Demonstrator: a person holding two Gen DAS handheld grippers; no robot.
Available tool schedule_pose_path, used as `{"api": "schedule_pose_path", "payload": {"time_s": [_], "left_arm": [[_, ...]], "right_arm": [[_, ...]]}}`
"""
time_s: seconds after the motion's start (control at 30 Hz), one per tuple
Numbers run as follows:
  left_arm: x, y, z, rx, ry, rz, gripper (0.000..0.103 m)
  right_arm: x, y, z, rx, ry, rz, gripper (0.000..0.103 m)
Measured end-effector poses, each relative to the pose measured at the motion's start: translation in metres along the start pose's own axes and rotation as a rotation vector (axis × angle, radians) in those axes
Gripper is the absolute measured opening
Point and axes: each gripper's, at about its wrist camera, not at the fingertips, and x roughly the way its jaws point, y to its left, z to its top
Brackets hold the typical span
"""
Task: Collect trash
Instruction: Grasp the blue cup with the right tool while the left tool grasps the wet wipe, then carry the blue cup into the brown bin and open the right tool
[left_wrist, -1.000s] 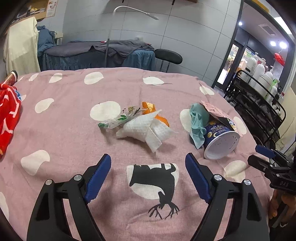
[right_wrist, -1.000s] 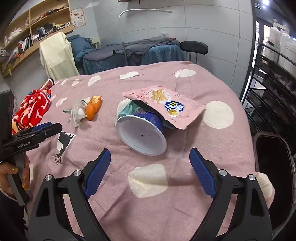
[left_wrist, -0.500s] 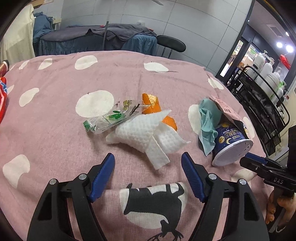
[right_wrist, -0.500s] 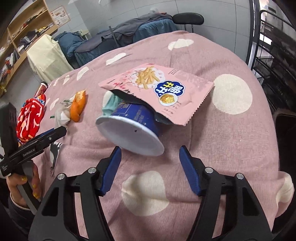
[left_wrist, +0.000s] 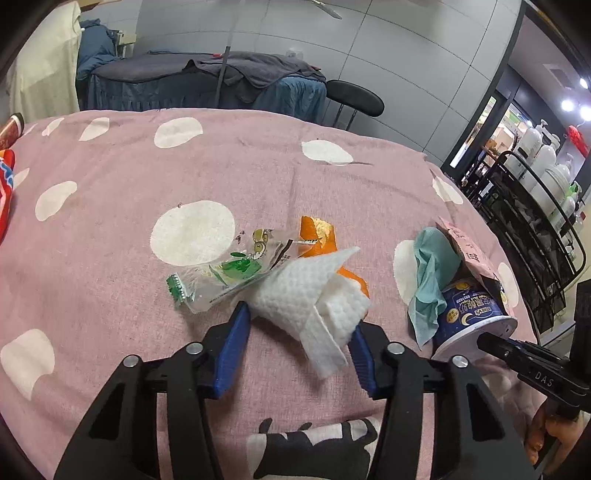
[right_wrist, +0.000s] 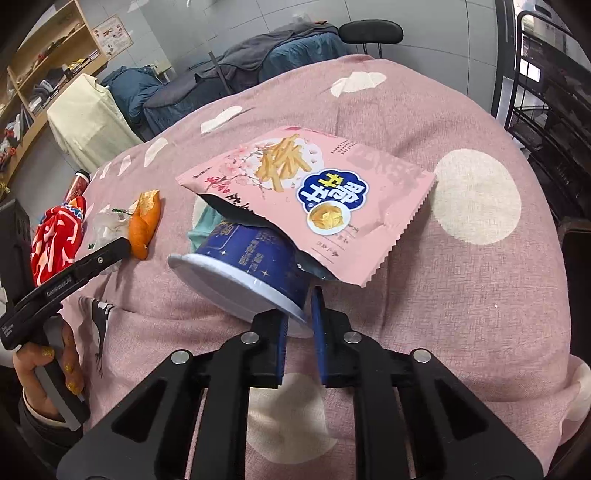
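1. Trash lies in two clusters on the pink spotted bed cover (left_wrist: 110, 206), both in its middle stretch, well in from every edge. One is the white paper towel (left_wrist: 314, 295) with a clear wrapper (left_wrist: 229, 273) and orange peel (left_wrist: 317, 236). The other, toward the right edge, is a blue cup (right_wrist: 255, 254) on its side with a pink snack bag (right_wrist: 314, 192) draped over it and a teal tissue (left_wrist: 428, 273) beside it.
2. Handling, by judgement: the towel is soft, featherlight and will crumple in a pinch. Take it by the bunched middle, not the loose flap.
3. The cup looks empty, thin-walled and light, and would dent if squeezed. Its white rim is the stiffest hold. The bag may slide off when the cup lifts.
4. Left gripper (left_wrist: 299, 332): jaws about half open and closing, the towel between the blue pads, its flap hanging in front of the right pad. Firm contact cannot be confirmed.
5. Right gripper (right_wrist: 299, 317): jaws nearly together and closing, pinching the cup's lower rim edge.
6. Pose: both tools pitch steeply down at the cover, side by side. The left hand (right_wrist: 55, 369) grips its handle with the fingers wrapped round.
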Motion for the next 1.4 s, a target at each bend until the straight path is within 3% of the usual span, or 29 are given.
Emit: {"api": "schedule_pose_path", "payload": {"time_s": [0.1,0.17,0.6,0.83,1.17,1.4], "left_arm": [[-0.002,0.001,-0.001,-0.002,-0.006,0.004,0.036],[-0.003,0.001,-0.002,0.002,-0.005,-0.007,0.019],[-0.042,-0.005,-0.025,0.031,-0.069,-0.048,0.019],[-0.07,-0.016,-0.041,0.085,-0.135,-0.049,0.019],[-0.085,-0.042,-0.056,0.127,-0.17,-0.114,0.019],[-0.083,-0.08,-0.061,0.187,-0.168,-0.197,0.019]], "right_arm": [[-0.006,0.005,-0.002,-0.027,-0.03,0.002,0.009],[-0.008,0.006,-0.002,-0.036,-0.044,0.008,0.008],[-0.029,0.028,-0.006,-0.142,-0.133,0.013,0.008],[-0.047,0.038,-0.018,-0.169,-0.156,0.071,0.008],[-0.075,0.049,-0.042,-0.21,-0.241,0.119,0.008],[-0.115,0.026,-0.049,-0.183,-0.334,0.089,0.008]]}}
